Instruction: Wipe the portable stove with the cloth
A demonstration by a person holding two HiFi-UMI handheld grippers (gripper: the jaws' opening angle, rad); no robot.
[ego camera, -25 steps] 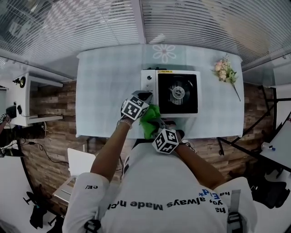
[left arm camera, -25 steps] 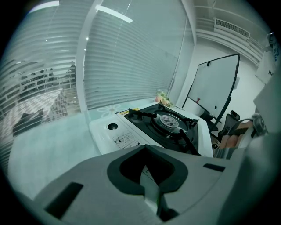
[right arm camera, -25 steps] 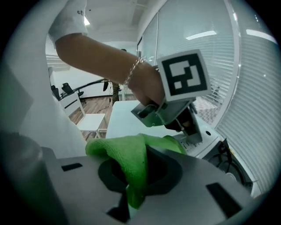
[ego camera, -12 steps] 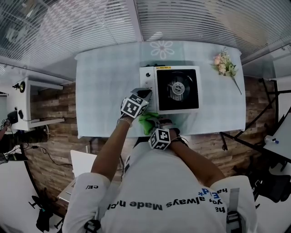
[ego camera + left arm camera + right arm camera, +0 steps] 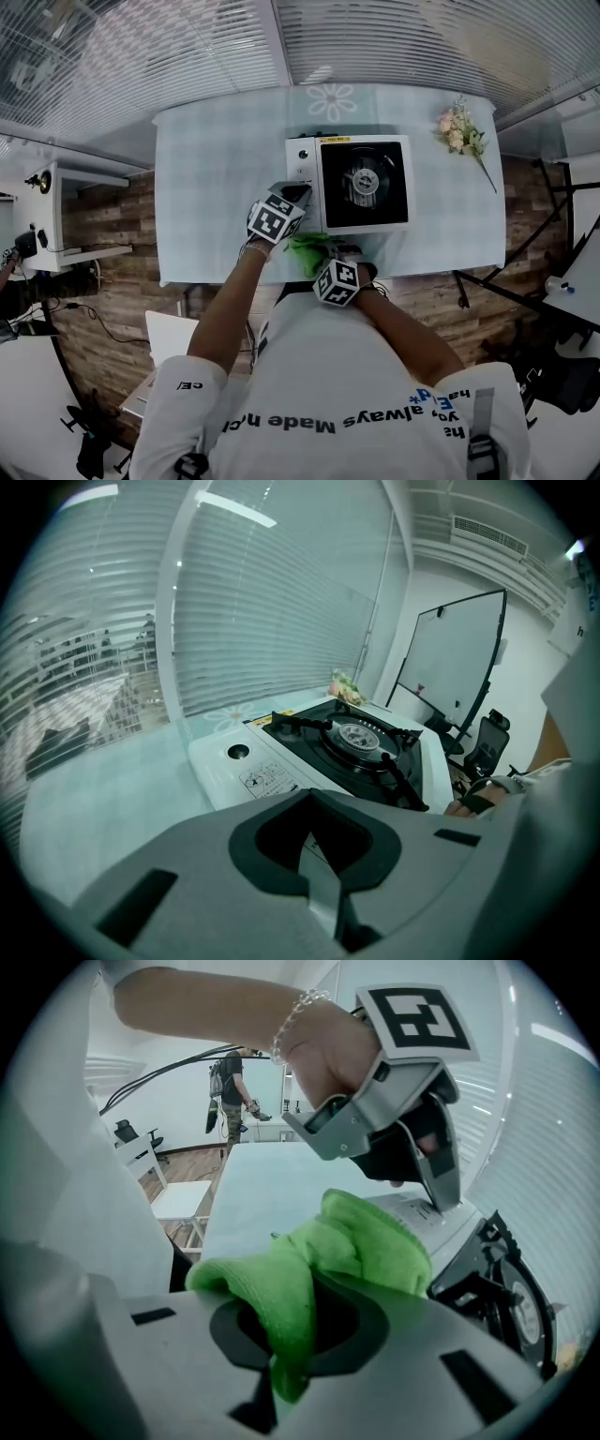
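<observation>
Green fluffy cloth point(image 5: 352, 1241), clamped in right hand-held gripper point(image 5: 286, 1354), sits at 7 o'clock of white-and-black portable stove point(image 5: 361, 183); left hand-held gripper point(image 5: 314, 860) closed, empty.

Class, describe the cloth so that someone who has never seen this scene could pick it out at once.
Find the pale table with the white stove on it. At the stove's near left corner, the right tongs pinch a crumpled cloth. It is the only bright green, soft thing there.

White, black-lettered T-shirt point(image 5: 328, 394) and bracelet point(image 5: 292, 1024) are worn. Grey left gripper point(image 5: 298, 197) and right gripper point(image 5: 281, 1382) are fitted with marker cubes point(image 5: 275, 219).
</observation>
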